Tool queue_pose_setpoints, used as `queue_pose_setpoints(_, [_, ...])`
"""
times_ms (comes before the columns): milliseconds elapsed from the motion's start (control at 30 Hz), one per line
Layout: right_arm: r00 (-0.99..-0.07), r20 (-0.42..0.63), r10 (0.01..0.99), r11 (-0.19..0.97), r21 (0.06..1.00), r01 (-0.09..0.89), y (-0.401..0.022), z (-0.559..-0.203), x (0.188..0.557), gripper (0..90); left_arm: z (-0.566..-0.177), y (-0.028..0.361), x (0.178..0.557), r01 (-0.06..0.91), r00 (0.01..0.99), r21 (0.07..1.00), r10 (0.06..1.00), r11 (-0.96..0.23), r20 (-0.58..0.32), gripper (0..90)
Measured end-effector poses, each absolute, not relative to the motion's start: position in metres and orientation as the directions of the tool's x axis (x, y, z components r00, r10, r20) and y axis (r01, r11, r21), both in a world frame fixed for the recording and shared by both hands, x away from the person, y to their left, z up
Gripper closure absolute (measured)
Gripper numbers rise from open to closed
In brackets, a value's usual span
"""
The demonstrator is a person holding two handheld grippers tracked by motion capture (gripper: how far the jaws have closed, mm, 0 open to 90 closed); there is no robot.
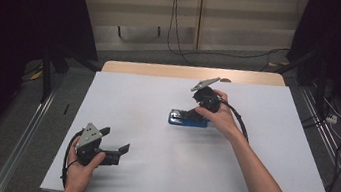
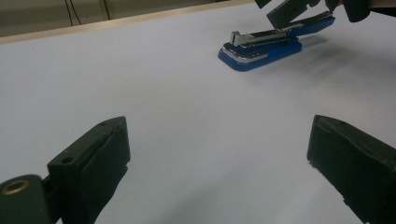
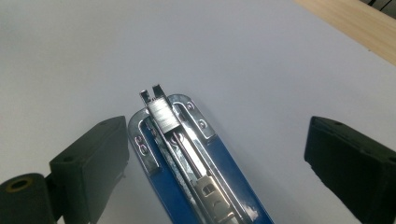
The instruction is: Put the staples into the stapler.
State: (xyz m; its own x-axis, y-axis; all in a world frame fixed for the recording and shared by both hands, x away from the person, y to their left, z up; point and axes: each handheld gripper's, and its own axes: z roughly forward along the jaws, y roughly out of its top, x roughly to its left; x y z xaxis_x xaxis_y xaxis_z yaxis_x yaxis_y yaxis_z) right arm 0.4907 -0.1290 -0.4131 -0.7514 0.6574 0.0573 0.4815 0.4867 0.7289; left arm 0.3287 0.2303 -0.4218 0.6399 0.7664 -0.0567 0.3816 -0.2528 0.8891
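A blue stapler (image 1: 188,119) lies flat on the white table top (image 1: 148,93), its lid swung open so the metal staple channel (image 3: 163,114) shows. My right gripper (image 1: 187,113) hangs over it, pointing down at it. In the right gripper view the stapler (image 3: 187,158) lies between the open jaws (image 3: 218,123), close to the left pad (image 3: 100,154) and well apart from the right one. My left gripper (image 1: 116,140) is held near the front left of the table, open and empty. In the left gripper view (image 2: 218,126) the stapler (image 2: 261,49) lies far ahead, under the right gripper (image 2: 289,11).
A strip of wooden table edge (image 1: 162,69) runs along the far side. Cables (image 1: 180,47) trail over the floor behind the table, and metal rails (image 1: 27,131) run beside it. A dark frame (image 1: 57,60) stands at the left.
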Motion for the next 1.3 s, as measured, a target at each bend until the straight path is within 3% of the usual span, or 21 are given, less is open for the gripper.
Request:
queue_pose_setpoints(700, [-0.625,0.058,0.779,0.349,0.787,0.509,-0.165,-0.407,0.458,5.7,-0.422,0.23,0.329,0.384,0.637,0.887,0.769,-0.256,-0.054,6.1])
queue_pose_setpoints(1300, [-0.539,0.124,0.833,0.225,0.815,0.535,-0.203,-0.413,0.429,4.4,-0.422,0.23,0.329,0.383,0.636,0.885,0.77,-0.264,-0.046,6.1])
